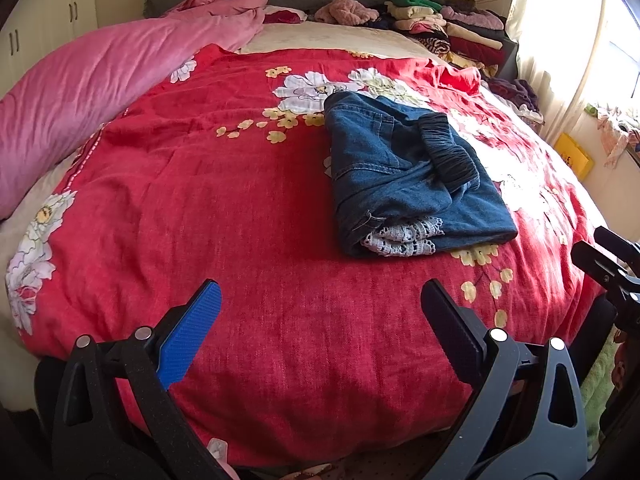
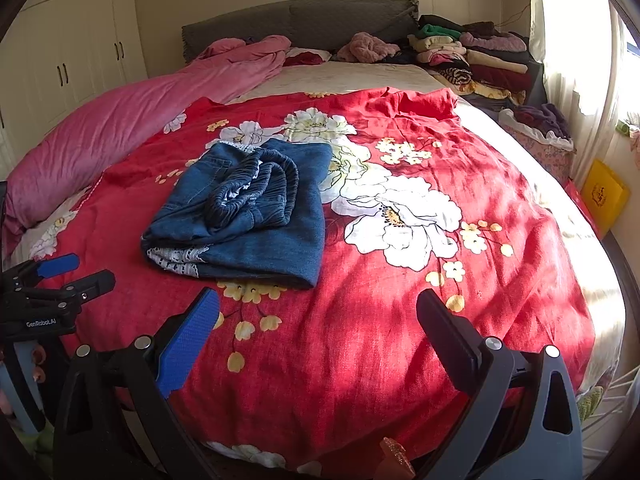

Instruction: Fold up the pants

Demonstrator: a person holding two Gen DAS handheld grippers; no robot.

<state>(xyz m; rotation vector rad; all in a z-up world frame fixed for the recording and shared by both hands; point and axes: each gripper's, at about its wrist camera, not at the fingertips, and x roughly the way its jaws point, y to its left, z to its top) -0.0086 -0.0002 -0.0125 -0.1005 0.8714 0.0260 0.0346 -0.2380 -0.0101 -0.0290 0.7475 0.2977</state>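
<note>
1. Left wrist view showed the left gripper (image 1: 320, 300) with its fingers (image 1: 192, 328) spread wide and grasping nothing, hovering over the near part of the red floral blanket (image 1: 240, 200).
2. The pants (image 1: 408, 172), blue denim with a dark elastic waistband and white lace trim, lay folded into a compact bundle on the blanket, well apart from both grippers.
3. The right gripper (image 2: 320, 308) likewise had its fingers (image 2: 188, 336) released and empty, with the pants (image 2: 248, 212) ahead and to its left.
4. A pink duvet (image 2: 120, 120) was heaped along the bed's left side.
5. Stacks of folded clothes (image 2: 472, 56) sat by the grey headboard (image 2: 300, 20) at the far right corner.
6. A basket (image 2: 536, 140) beside the bed held dark purple garments; what lay beneath them could not be told.
7. A yellow box (image 2: 604, 196) stood near the curtain.
</note>
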